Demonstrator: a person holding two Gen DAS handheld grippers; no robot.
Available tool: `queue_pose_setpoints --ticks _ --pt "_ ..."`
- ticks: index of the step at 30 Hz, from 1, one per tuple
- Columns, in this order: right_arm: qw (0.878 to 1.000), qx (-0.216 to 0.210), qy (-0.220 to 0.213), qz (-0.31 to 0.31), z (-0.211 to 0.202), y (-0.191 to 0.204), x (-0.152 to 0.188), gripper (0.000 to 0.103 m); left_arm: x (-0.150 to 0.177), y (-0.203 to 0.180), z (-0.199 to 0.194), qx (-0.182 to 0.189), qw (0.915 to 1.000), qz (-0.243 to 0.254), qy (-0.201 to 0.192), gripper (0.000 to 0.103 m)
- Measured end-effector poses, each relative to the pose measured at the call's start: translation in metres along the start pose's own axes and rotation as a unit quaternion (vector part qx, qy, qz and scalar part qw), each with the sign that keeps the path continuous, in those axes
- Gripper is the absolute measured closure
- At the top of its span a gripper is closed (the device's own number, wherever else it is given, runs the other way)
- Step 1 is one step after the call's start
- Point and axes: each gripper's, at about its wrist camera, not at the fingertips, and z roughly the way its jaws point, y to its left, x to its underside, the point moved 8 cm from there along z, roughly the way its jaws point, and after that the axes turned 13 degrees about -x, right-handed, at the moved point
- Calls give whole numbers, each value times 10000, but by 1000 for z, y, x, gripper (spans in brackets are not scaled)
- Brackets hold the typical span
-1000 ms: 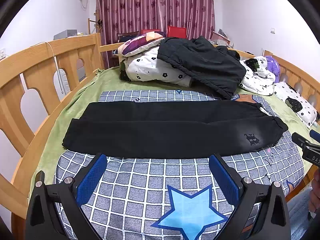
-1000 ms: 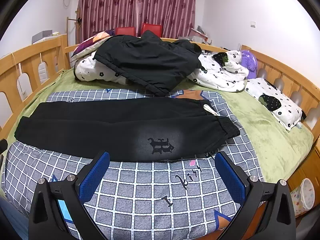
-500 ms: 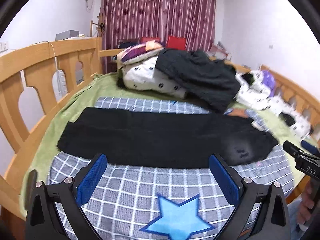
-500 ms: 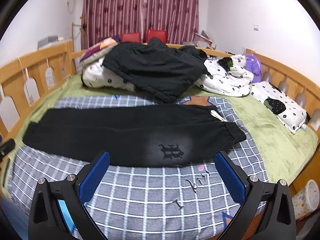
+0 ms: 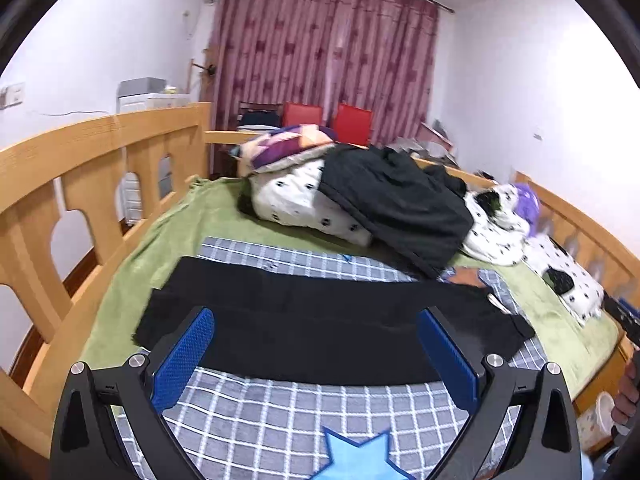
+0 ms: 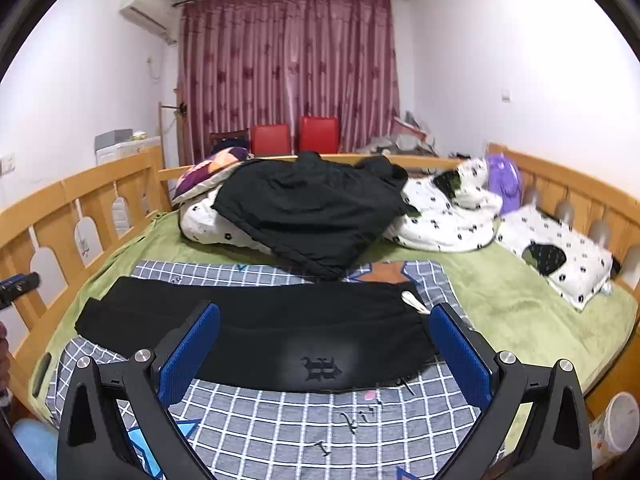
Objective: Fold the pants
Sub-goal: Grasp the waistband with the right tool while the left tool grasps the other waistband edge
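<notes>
Black pants (image 5: 320, 320) lie flat across a grey checked blanket (image 5: 280, 412) on the bed, folded lengthwise with one leg on the other. The waist with a white drawstring (image 6: 414, 302) is at the right, the cuffs at the left. A dark logo (image 6: 322, 368) shows near the front edge in the right wrist view. My left gripper (image 5: 314, 354) is open and empty, held above the near side of the pants. My right gripper (image 6: 324, 350) is open and empty, above the pants (image 6: 256, 328) near the logo.
A black jacket (image 6: 312, 208) lies on white spotted bedding (image 6: 444, 216) behind the pants. A spotted pillow (image 6: 560, 256) lies at the right. Wooden rails (image 5: 92, 184) ring the green sheet (image 6: 500, 300). A small bin (image 6: 616, 420) stands off the bed at the right.
Both grippers have tilted upward and pulled back, so the pants sit lower in each view and more of the room shows. The pants have not moved. Both stay open.
</notes>
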Motion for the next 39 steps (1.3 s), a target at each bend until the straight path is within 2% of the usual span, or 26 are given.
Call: queue_pose_setpoints --ticks 4,8,11,14,17,18,21,25,26,27,28,30,31,32,33,34,36,37,38,39 --pt "9986 -126 199 481 20 -47 13 1 10 27 30 -274 9996 -71 99 1" --pt "9933 -325 483 998 49 -86 50 7 43 46 72 -499 9981 164 330 2" --pt "9903 -197 695 1185 83 -111 89 15 75 65 109 -653 9959 96 616 3" --pt "9860 -147 1007 1323 117 -128 131 26 110 82 145 -474 9932 -198 1049 9" --pt "9786 -238 1250 1617 148 -142 166 32 140 97 179 -412 9884 -559 1348 24" --pt "9759 -234 1323 1721 162 -146 179 32 148 101 189 -407 9865 -658 1442 28" --pt "9688 -240 1444 2000 190 -156 200 32 167 110 219 -298 9803 -960 1701 33" --pt "9608 -305 1377 2387 221 -170 207 31 178 120 252 -204 9716 -1448 1858 34" --pt "9588 -306 1380 2463 228 -174 209 31 181 122 262 -193 9674 -1602 1951 37" --pt "9563 -315 1379 2558 237 -178 211 31 185 124 271 -204 9631 -1743 2039 46" --pt "9548 -336 1398 2601 243 -180 211 32 189 128 279 -259 9587 -1877 2121 50" --pt "9518 -315 1512 2651 259 -185 216 34 190 133 288 -256 9540 -2166 2057 55" --pt "9516 -291 1530 2649 264 -186 216 45 189 134 290 -234 9526 -2253 2030 57" --pt "9534 -242 1509 2603 268 -186 217 56 187 136 292 -249 9507 -2315 2049 65" --pt "9548 -204 1489 2566 271 -186 215 61 186 138 296 -301 9483 -2369 2089 81" --pt "9565 -230 1460 2514 272 -185 212 76 186 142 298 -384 9452 -2429 2147 87" --pt "9619 -278 1372 2348 270 -183 200 80 183 146 301 -280 9391 -2598 2233 94" --pt "9643 -298 1295 2290 268 -183 194 82 178 147 297 -242 9389 -2671 2158 94" --pt "9673 -343 1177 2222 264 -180 186 82 170 146 291 -210 9420 -2654 2043 94" --pt "9702 -363 1085 2135 259 -177 176 83 159 145 283 -209 9485 -2536 1886 94"
